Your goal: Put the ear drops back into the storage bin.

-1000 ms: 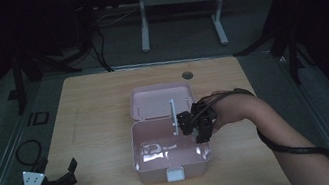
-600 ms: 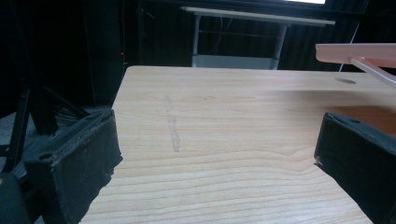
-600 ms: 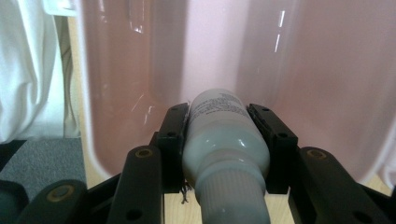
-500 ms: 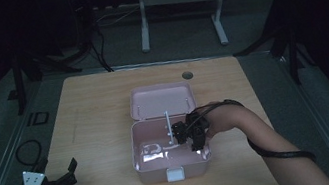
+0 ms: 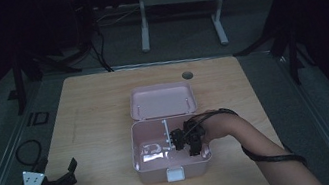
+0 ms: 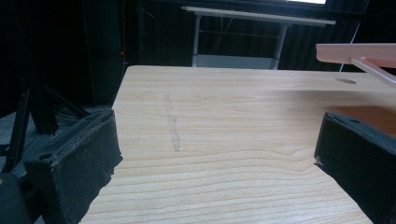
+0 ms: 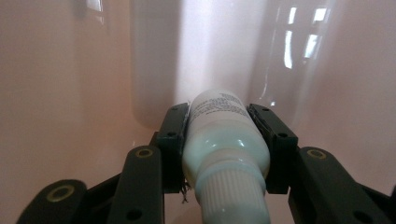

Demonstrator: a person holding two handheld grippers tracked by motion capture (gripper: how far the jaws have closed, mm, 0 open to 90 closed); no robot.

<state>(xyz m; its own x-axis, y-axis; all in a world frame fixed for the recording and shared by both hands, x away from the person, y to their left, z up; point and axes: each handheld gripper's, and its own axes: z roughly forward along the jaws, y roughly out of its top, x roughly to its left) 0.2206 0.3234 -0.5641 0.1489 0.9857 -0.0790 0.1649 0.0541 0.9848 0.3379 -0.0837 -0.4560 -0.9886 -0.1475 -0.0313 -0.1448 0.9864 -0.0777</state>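
An open pink plastic box (image 5: 136, 150) stands in the middle of the wooden table (image 5: 95, 114), its lid (image 5: 162, 100) folded back. My right gripper (image 5: 180, 139) reaches down inside the box from the right. In the right gripper view, the right gripper (image 7: 218, 112) is shut on a white bottle (image 7: 224, 140), cap end toward the camera, close to the box's glossy pink wall (image 7: 70, 70). My left gripper (image 5: 67, 175) rests at the table's near left corner, open. Between its jaws in the left gripper view, the left gripper (image 6: 219, 154) has only bare wood.
A round cable hole (image 5: 187, 75) sits in the tabletop behind the box. A white latch (image 5: 175, 173) is on the box's front. The lid's edge (image 6: 355, 52) juts in at the upper right of the left gripper view. Dark stands and cables surround the table.
My right gripper, with the bottle in it, has sunk from above the box's rim down into the box. The left gripper has stayed put.
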